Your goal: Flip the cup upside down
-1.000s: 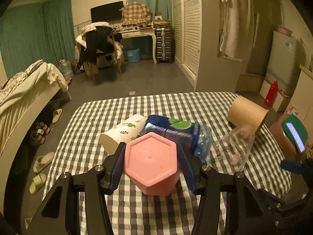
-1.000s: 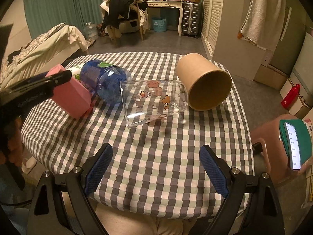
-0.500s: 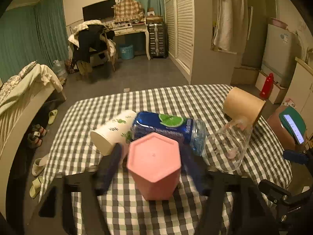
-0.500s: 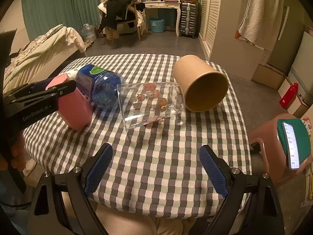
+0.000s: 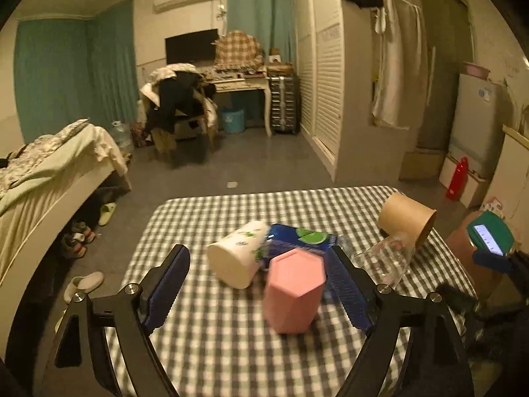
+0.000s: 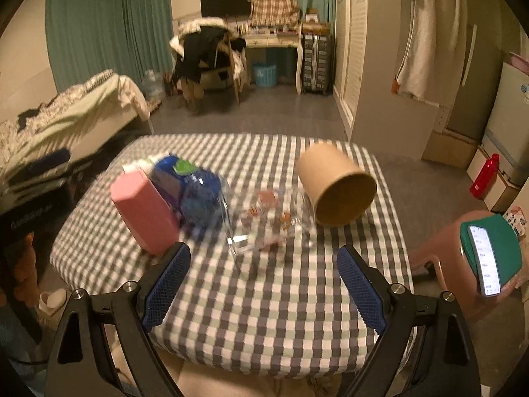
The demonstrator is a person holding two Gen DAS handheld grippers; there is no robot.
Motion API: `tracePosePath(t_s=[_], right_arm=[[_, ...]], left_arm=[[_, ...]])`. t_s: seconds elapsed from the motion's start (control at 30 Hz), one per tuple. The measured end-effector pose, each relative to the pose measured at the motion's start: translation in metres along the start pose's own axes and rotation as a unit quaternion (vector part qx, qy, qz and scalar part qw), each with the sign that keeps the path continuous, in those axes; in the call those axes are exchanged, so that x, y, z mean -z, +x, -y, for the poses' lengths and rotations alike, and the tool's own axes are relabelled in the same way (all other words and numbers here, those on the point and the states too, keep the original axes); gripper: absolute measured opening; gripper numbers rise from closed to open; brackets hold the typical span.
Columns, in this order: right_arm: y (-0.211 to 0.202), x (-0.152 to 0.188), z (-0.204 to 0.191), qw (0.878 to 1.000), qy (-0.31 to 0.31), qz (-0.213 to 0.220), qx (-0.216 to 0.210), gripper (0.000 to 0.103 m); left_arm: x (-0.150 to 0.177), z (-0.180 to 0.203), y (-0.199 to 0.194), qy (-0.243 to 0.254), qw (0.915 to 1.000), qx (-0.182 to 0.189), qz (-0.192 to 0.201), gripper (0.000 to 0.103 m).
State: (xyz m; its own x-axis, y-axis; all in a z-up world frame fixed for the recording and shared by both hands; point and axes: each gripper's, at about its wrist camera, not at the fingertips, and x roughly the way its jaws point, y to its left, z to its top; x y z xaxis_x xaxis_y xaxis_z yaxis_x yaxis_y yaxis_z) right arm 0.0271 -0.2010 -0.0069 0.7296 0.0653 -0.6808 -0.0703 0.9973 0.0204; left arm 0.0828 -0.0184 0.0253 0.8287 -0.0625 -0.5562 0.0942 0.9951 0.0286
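We find the pink hexagonal cup (image 5: pixel 293 292) standing base-up on the checked tabletop (image 5: pixel 205 340), its closed flat end uppermost and its body leaning slightly. It sits nearer the right pad of the left tool (image 5: pixel 261 292) than the left one; whether that pad touches it we cannot tell. The left tool's jaws are spread wide and grip nothing.

Just behind the pink cup lie three items on their sides: a white paper cup with green leaf print (image 5: pixel 238 258), its base toward the camera; a blue plastic bottle with a green cap (image 5: pixel 299 238), touching or nearly touching the pink cup; and a clear glass tumbler with small printed figures (image 5: pixel 385 259). A brown paper cup (image 5: pixel 405 220) lies tipped beyond the tumbler, with the tumbler's far end against it.

From the right wrist view we note the right tool (image 6: pixel 264 289) above the near edge of the tabletop, jaws fully apart and empty, well clear of every item. The tumbler (image 6: pixel 269 223) lies straight ahead of it (blurred in this view), the brown cup (image 6: pixel 335 188) to its right with its mouth facing the camera, and the pink cup (image 6: pixel 145 211) to the left.

Off the tabletop's right side, a phone (image 6: pixel 484 259) rests on a green cushion atop a brown stool (image 6: pixel 439 254).
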Motion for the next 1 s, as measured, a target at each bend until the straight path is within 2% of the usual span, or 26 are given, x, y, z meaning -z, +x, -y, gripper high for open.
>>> tracePosePath(t_s=[0.17,0.33,0.47,0.5,0.53,0.57,0.6,0.7,1.0], right_arm=[[-0.007,-0.005,-0.016,1.0,-0.002,0.026,-0.001,0.09],[-0.002,-0.005,-0.038,0.999,-0.01,0.036,0.003,0.09],[0.005,-0.003,-0.051,0.999,-0.015,0.035,0.007,0.09],[0.008,-0.002,-0.054,0.999,-0.017,0.032,0.011,0.09],[0.009,-0.001,-0.056,0.999,-0.017,0.03,0.013,0.09],[0.011,-0.001,-0.057,0.999,-0.016,0.029,0.015,0.093],[0.012,0.0,-0.057,0.999,-0.013,0.028,0.017,0.098],[0.011,0.0,-0.058,0.999,-0.009,0.036,0.024,0.103],[0.007,-0.001,-0.056,0.998,-0.001,0.047,0.042,0.103]], left_arm=[[0.015,-0.019,-0.015,-0.012,0.9993,-0.035,0.003,0.087],[0.025,-0.032,-0.016,-0.022,0.9992,-0.034,-0.001,0.087],[0.035,-0.036,-0.013,-0.024,0.9995,-0.019,-0.005,0.087],[0.036,-0.036,-0.012,-0.027,0.9995,-0.018,-0.006,0.089],[0.037,-0.037,-0.011,-0.029,0.9994,-0.017,-0.009,0.099],[0.039,-0.038,-0.009,-0.031,0.9993,-0.015,-0.011,0.101],[0.039,-0.039,-0.009,-0.034,0.9993,-0.013,-0.009,0.102],[0.04,-0.041,-0.009,-0.04,0.9992,-0.007,-0.007,0.102],[0.041,-0.044,-0.005,-0.037,0.9992,-0.01,-0.01,0.102]])
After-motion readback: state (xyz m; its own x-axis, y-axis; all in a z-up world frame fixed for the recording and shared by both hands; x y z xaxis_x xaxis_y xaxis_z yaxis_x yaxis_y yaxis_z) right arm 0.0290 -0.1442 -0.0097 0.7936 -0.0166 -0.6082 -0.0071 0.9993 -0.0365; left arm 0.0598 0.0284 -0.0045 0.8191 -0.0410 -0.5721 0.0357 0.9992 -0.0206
